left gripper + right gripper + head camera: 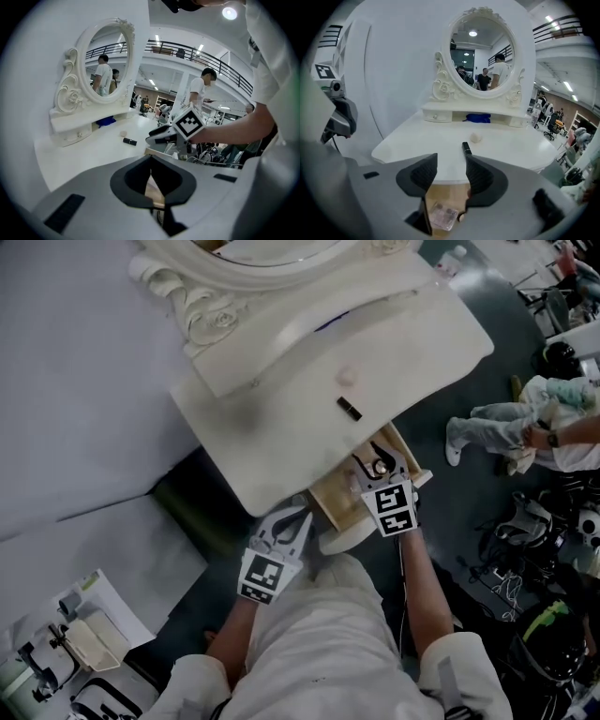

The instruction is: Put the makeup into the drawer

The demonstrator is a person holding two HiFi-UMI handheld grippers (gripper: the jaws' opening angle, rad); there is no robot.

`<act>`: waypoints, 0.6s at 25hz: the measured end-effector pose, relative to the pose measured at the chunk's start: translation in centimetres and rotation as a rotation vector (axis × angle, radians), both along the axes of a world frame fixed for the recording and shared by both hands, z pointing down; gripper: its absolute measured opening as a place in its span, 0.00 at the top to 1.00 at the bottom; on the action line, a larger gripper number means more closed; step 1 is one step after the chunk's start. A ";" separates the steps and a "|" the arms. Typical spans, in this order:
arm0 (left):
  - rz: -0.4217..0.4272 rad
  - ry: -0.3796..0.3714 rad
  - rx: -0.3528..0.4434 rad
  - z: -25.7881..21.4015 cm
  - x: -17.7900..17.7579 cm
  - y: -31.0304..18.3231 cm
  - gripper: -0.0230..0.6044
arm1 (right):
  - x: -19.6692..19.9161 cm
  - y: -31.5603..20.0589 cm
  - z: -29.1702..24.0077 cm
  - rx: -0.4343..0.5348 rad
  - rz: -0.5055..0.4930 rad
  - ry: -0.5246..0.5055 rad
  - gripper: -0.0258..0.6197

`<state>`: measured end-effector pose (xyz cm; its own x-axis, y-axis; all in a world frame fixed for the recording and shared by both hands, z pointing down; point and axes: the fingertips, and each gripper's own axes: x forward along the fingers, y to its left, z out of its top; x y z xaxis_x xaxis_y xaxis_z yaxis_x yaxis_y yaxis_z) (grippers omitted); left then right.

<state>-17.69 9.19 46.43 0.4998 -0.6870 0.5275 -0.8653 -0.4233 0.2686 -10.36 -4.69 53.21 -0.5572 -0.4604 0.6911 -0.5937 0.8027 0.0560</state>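
The white vanity's drawer [339,503] stands pulled out, its wooden inside showing. My right gripper [380,463] hangs open just above it with nothing between its fingers. In the right gripper view, under the gripper [451,171], a clear makeup palette [442,216] lies on the drawer floor [445,194] beside a small round item [462,218]. A black lipstick [349,409] and a small beige puff [347,376] lie on the tabletop [281,427]. My left gripper [294,521] is shut and empty by the drawer's left side; its own view shows the jaws [151,176] closed.
An oval mirror [483,56] in an ornate white frame stands at the back, with a blue item [478,118] on the shelf beneath. Grey wall panels lie to the left. A person sits on the floor at the right [525,432], amid cables and gear.
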 end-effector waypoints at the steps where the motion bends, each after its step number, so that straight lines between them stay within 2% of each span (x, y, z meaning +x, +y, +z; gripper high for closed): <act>1: -0.001 -0.001 -0.002 0.1 -0.3 -0.1 0.95 | -0.4 -1.0 0.5 0.000 -0.004 0.009 0.66; 6: 0.004 0.003 -0.034 1.2 -1.6 0.2 0.95 | -2.3 -5.5 2.6 0.020 -0.031 0.071 0.66; 10: 0.009 0.000 -0.056 2.1 -2.1 0.2 0.95 | -3.4 -8.0 4.8 -0.020 -0.055 0.122 0.66; 15: -0.018 0.021 -0.045 1.8 -2.9 -0.3 0.95 | -4.6 -9.5 7.5 -0.061 -0.074 0.161 0.69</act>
<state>-20.61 8.86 48.26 0.4988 -0.6720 0.5474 -0.8666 -0.3946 0.3054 -14.98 -14.17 60.75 -0.4683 -0.3764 0.7994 -0.5203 0.8487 0.0948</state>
